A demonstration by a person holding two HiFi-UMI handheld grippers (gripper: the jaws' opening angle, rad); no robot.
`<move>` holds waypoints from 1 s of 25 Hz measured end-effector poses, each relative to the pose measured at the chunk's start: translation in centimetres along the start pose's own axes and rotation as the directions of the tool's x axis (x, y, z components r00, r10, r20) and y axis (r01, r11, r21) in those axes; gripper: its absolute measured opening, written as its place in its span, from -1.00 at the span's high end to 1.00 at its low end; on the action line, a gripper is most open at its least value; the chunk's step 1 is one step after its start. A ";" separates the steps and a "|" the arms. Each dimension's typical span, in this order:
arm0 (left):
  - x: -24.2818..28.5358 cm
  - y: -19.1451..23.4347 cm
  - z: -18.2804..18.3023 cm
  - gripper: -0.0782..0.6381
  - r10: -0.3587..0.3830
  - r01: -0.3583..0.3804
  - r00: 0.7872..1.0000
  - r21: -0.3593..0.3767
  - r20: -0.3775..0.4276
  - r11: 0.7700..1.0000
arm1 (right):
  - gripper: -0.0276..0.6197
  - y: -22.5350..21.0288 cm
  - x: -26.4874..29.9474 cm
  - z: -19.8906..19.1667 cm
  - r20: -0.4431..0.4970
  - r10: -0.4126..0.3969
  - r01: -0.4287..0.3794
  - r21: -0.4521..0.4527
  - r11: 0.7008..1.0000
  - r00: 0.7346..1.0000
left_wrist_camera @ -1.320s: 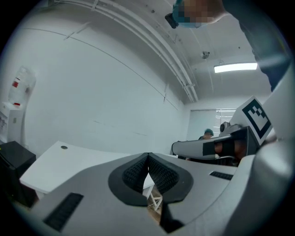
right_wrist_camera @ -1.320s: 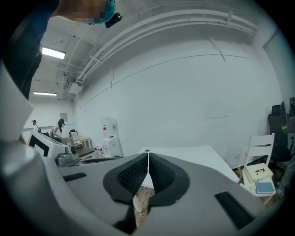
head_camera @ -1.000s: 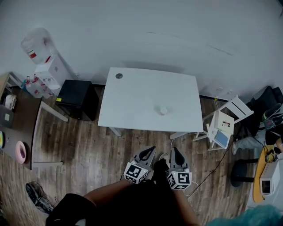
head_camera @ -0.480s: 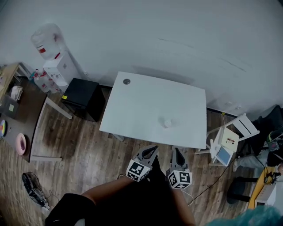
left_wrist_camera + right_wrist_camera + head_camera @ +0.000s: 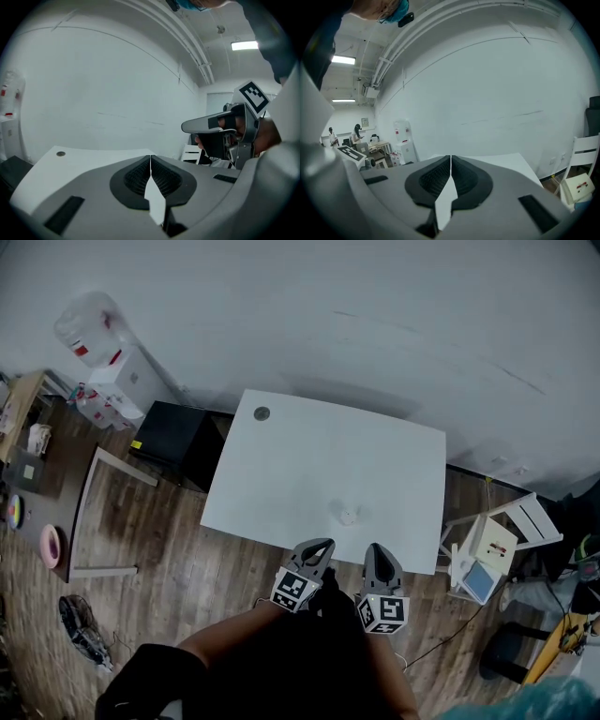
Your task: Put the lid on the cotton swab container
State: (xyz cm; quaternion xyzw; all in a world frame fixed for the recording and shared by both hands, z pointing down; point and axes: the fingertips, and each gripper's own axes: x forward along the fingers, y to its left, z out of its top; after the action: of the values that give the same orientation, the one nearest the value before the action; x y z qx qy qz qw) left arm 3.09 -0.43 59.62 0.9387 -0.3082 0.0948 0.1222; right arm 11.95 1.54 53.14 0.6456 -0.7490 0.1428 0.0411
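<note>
Overhead, in the head view, a small white round cotton swab container (image 5: 348, 516) stands on a white rectangular table (image 5: 281, 474), near its front edge; it is too small to tell whether its lid is on. The left tongs (image 5: 320, 547) and right tongs (image 5: 377, 553) hover side by side at about that edge, each carrying a cube of black-and-white square markers. The cotton swab container lies just ahead of them, between their two lines and apart from both. A small grey disc (image 5: 262, 413) sits at the table's far left corner, and a black cabinet (image 5: 173, 442) stands beside the table. A white water dispenser (image 5: 112, 371) by the wall bears a red label too small to read. In the left gripper view the left tongs are closed tip to tip with nothing between them, and the right tongs are held in a hand alongside. In the right gripper view the right tongs are likewise closed and empty. A white chair (image 5: 587, 152) stands at right, next to a pale box (image 5: 577, 187) with a red mark but no legible writing.
</note>
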 end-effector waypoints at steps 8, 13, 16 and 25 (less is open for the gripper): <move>6.1 2.4 -1.2 0.74 0.028 -0.030 0.996 -0.018 -0.085 0.999 | 0.82 -5.4 6.8 -1.5 -0.059 0.066 -0.065 0.016 0.998 0.996; 8.0 3.2 -1.9 0.74 0.040 -0.043 0.993 -0.024 -0.109 0.999 | 0.82 -7.0 10.2 -1.8 -0.095 0.140 -0.140 0.002 0.990 0.986; 8.9 3.5 -3.8 0.67 0.013 -0.023 0.988 -0.062 -0.154 0.998 | 0.82 -7.9 11.4 -1.7 -0.112 0.150 -0.152 -0.002 0.988 0.982; 10.2 3.0 -7.0 0.30 -0.059 0.041 0.973 -0.085 -0.223 0.996 | 0.82 -10.1 11.3 -2.9 -0.146 0.092 -0.086 0.047 0.995 0.985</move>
State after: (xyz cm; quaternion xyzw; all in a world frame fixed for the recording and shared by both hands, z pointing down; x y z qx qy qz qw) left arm 8.66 -6.43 69.44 0.9237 -0.2721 0.1849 0.1962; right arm 19.62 -9.70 60.32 0.5997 -0.7691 0.2070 0.0770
